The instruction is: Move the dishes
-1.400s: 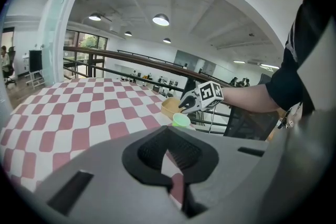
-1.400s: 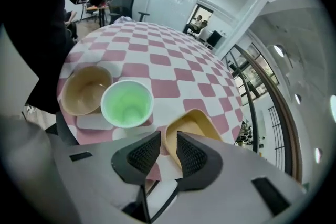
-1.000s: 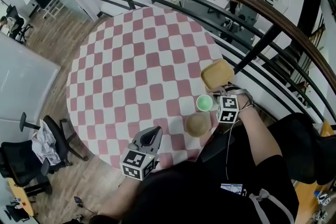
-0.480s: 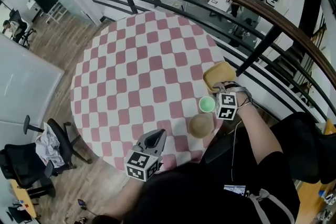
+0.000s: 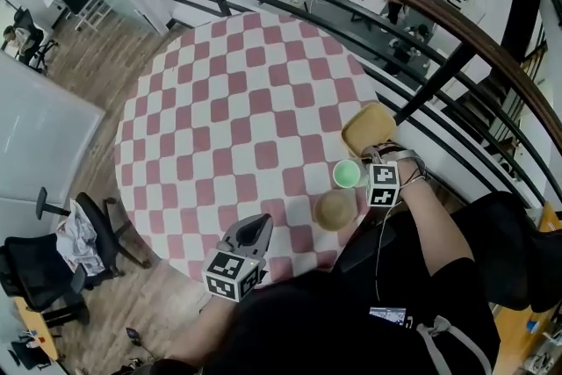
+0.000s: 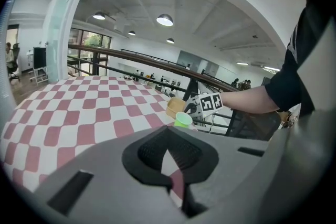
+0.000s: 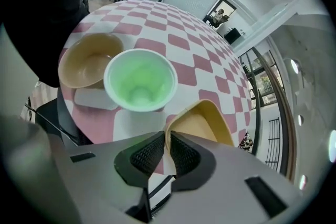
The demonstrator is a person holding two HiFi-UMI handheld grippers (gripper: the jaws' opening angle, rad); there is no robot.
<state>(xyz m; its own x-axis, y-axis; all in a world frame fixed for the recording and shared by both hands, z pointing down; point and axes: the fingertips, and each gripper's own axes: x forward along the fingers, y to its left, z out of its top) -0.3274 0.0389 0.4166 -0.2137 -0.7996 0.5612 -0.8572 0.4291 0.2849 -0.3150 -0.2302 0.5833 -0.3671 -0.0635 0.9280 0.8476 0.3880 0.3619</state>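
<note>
the right gripper (image 7: 167, 136) is clenched on the near rim of the shallow, tan-yellow, square plastic dish (image 7: 202, 123). its jaws have just been closing, and the thin rim stands pinched between the two ribbed pads. the rest of the dish stretches away from the jaws, to their right, over the edge of the round table with the red-and-white checked cloth (image 7: 178, 34).

just ahead of those jaws, to their left, stands the pale green plastic cup (image 7: 139, 80), upright and open-mouthed. just past it, further left, sits the round beige bowl (image 7: 86, 60), close against the cup.

from the head view, the right gripper (image 5: 373, 155) points steeply down at the dish (image 5: 367, 126), with the cup (image 5: 346, 174) just beside it.

the left gripper (image 6: 168, 131) has its jaws closed together on nothing, low over the table's near edge. the bowl (image 5: 334, 209) lies between it and the right gripper, nearer the right one.
</note>
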